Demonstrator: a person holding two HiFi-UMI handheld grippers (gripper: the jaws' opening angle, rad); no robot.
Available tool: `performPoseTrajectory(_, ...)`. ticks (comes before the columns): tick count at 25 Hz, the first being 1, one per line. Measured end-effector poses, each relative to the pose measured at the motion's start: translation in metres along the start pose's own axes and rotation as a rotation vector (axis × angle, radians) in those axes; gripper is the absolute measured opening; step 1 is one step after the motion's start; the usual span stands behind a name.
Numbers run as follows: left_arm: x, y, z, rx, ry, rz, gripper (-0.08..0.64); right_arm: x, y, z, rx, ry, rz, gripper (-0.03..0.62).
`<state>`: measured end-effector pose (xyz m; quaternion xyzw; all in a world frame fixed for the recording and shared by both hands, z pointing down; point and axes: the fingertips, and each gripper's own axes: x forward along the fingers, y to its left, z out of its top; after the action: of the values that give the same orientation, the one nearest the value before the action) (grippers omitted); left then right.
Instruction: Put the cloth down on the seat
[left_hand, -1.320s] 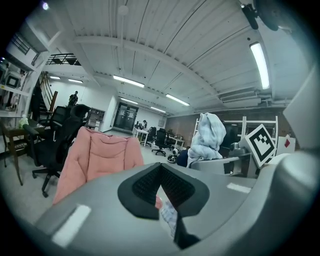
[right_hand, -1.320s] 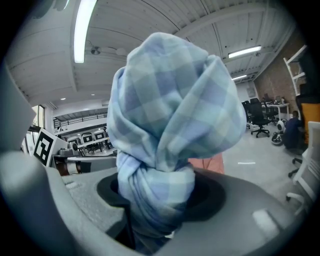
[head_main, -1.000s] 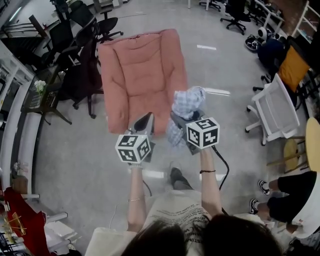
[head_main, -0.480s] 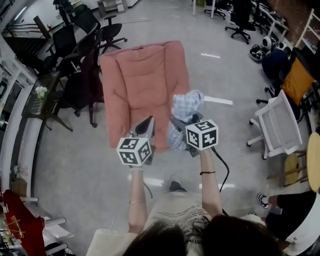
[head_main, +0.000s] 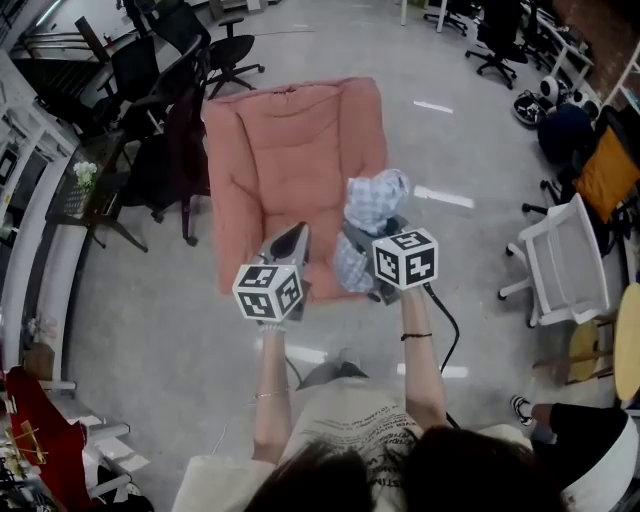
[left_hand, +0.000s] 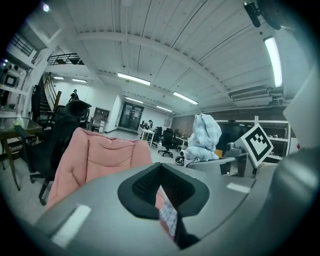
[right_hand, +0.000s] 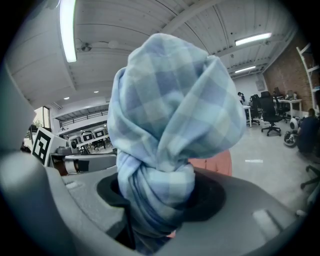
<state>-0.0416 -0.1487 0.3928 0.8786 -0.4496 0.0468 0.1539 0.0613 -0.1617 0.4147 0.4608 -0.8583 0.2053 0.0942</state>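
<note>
The blue-and-white checked cloth (head_main: 372, 203) is bunched into a twisted bundle and clamped in the right gripper (head_main: 362, 240), whose jaws close on its lower part while the rest rises in a knot above them; the right gripper view shows the cloth (right_hand: 170, 130) filling most of the picture. It hangs in the air, not resting on anything, and from the head view it lies over the near right corner of the pink cushioned seat (head_main: 290, 160), which stands on the grey floor (head_main: 160, 320) just beyond both grippers. The left gripper (head_main: 291, 243) is held just left of the right one, its jaws drawn together to a point with nothing between them, aimed at the seat's near edge; the pink seat (left_hand: 95, 160) shows ahead in its own view. A black cable (head_main: 448, 335) trails from the right gripper. Black office chairs (head_main: 165, 95) stand at the far left and a white chair (head_main: 555, 255) at the right.
</note>
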Motion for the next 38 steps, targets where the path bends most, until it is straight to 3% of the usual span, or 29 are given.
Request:
performPoseTrajectory(14, 0.036, 0.06, -0.013, -0.04, 0.082, -0.019, 0.005, 0.067, -0.015, -0.01, 0.072, 0.065, -0.03, 0.258)
performPoseTrajectory(23, 0.077, 0.107, -0.028, -0.057, 0.169, -0.092, 0.005, 0.127, -0.032, -0.016, 0.129, 0.103, -0.089, 0.258)
performPoseTrajectory(38, 0.122, 0.147, -0.07, -0.08, 0.309, -0.205, 0.005, 0.18, -0.067, -0.055, 0.183, 0.203, -0.181, 0.258)
